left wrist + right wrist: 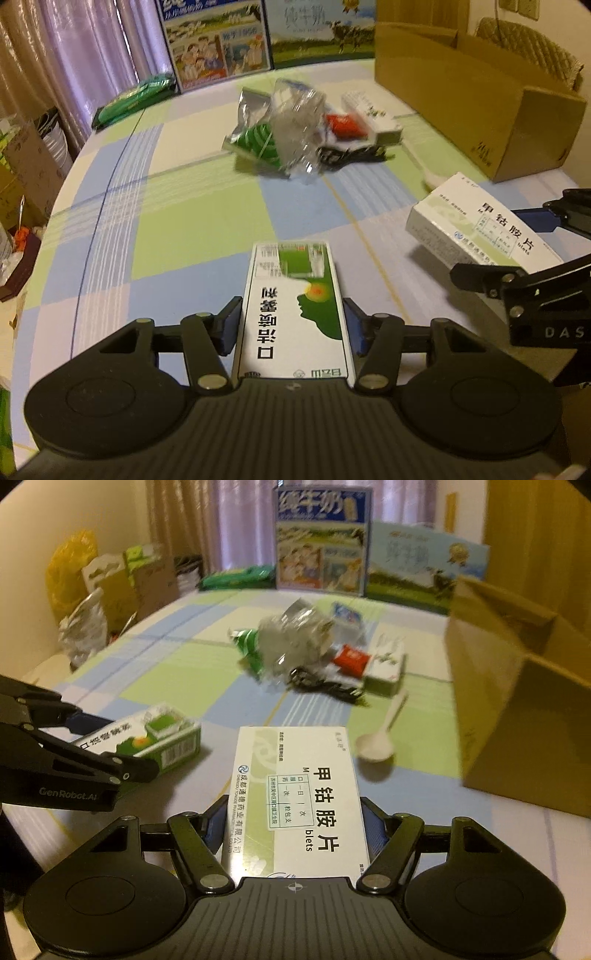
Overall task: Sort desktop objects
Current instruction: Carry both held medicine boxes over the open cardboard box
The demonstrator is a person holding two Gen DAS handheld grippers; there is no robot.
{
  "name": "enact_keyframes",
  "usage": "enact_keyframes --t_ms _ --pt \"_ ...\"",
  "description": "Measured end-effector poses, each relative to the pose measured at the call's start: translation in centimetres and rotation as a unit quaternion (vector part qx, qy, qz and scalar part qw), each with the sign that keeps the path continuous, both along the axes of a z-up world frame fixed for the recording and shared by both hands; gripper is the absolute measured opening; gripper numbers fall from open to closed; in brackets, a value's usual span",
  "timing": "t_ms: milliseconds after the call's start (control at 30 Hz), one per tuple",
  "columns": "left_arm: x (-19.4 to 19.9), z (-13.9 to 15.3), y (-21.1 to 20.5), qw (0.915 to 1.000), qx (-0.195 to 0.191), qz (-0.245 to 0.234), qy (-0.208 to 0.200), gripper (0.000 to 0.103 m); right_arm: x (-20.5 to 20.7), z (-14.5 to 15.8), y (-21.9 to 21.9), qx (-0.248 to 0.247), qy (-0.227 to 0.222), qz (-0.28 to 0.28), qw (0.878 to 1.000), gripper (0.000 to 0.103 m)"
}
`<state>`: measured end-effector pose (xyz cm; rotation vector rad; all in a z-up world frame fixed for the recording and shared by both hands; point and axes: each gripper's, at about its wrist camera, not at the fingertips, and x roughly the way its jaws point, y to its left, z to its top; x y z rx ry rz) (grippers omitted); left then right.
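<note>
My left gripper (293, 325) is shut on a green-and-white medicine box (295, 306), its blue pads (229, 325) pressed on the long sides. My right gripper (295, 823) is shut on a white medicine box (299, 797) with black lettering. Each shows in the other view: the white box (480, 229) hangs above its shadow at the right, and the green box (159, 738) is at the left. Mid-table lies a pile of crumpled clear plastic (295, 122), a green packet (255, 136), a red packet (345, 123), a white box (373, 110) and a black cable (351, 155).
An open cardboard box (517, 683) stands on the right of the checked tablecloth (184, 206). A white plastic spoon (376, 738) lies between it and my right gripper. Milk cartons (321, 539) and a green package (136, 96) line the far edge. Bags and boxes (92, 590) crowd the floor at left.
</note>
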<state>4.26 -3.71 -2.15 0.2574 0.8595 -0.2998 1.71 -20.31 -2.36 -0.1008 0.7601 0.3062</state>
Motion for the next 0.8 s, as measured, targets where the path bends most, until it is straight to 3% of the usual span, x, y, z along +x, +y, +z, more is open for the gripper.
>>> enact_keyframes --t_ms 133,167,200,233,400,633,667,700,733,800 --pt "-0.3 2.5 -1.8 0.9993 -0.013 -0.028 -0.021 0.049 -0.8 3.1 -1.8 0.003 -0.027 -0.028 0.999 0.068" --pt "-0.2 3.1 -2.5 0.9988 -0.015 -0.038 -0.028 0.030 -0.8 4.0 -2.5 0.003 -0.033 -0.037 0.999 0.068" --pt "0.1 3.6 -3.3 0.9984 -0.013 -0.046 -0.031 0.002 -0.9 4.8 -3.3 0.005 -0.038 -0.047 0.998 0.068" --pt "0.3 4.0 -3.9 0.9980 -0.015 -0.051 -0.034 0.006 -0.8 5.6 -4.1 0.009 -0.043 -0.057 0.997 0.068" --pt "1.6 5.1 -5.8 0.9969 -0.037 -0.060 -0.037 0.006 -1.0 7.6 -7.4 0.010 -0.061 -0.092 0.994 0.068" --pt "1.0 3.8 -3.1 0.9990 -0.030 -0.029 -0.017 0.007 -2.1 5.5 -8.1 0.031 -0.039 -0.100 0.994 0.068" --pt "0.5 3.6 -2.7 0.9993 -0.025 -0.022 -0.016 0.011 -2.2 5.1 -7.8 0.034 -0.034 -0.097 0.994 0.068" --pt "0.0 3.5 -2.3 0.9996 -0.023 -0.014 -0.012 0.035 -2.3 4.7 -7.6 0.038 -0.029 -0.094 0.994 0.068" --pt "-0.6 3.3 -2.0 0.9996 -0.028 -0.006 -0.007 0.066 -2.4 4.3 -7.2 0.040 -0.024 -0.091 0.995 0.068" --pt "-2.0 2.9 -1.6 0.9991 -0.041 0.008 -0.007 0.082 -2.7 3.7 -6.6 0.046 -0.015 -0.083 0.995 0.068"
